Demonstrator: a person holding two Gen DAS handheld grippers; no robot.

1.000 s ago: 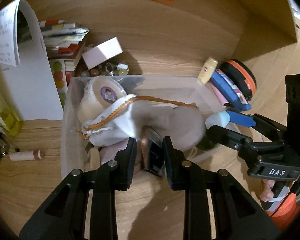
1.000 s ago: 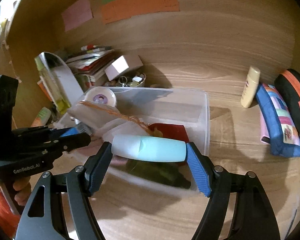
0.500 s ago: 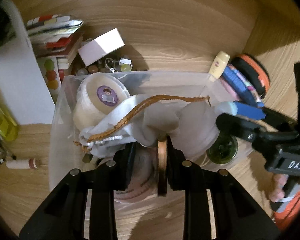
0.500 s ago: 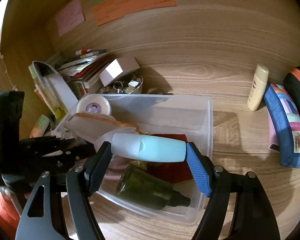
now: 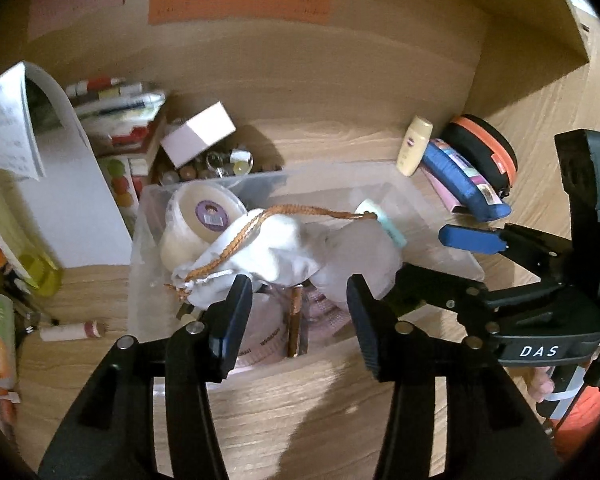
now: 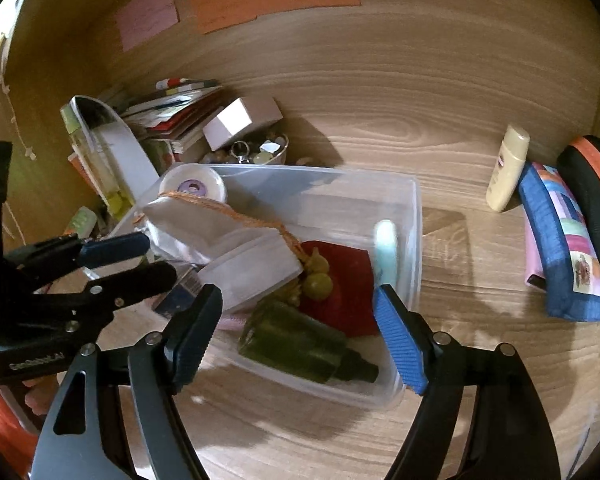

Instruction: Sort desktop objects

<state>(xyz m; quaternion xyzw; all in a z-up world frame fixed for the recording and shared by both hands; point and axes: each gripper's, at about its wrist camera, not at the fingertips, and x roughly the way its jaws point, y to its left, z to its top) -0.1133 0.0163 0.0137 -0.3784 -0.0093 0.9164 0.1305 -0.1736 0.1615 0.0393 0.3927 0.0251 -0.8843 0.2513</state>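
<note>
Tube (image 6: 385,254) upright-ish in bin (image 6: 414,240), long axis vertical, blurred.

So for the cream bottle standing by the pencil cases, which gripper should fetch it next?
Probably the right gripper: it is open and empty, on the bin's side nearest the cream bottle. The left gripper, also open, sits at the far side, by the white pouch.

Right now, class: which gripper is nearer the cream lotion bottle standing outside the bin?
Right. The right gripper hangs open over the bin's end toward the lotion bottle; the left gripper is open at the bin's opposite end, farther away.
</note>
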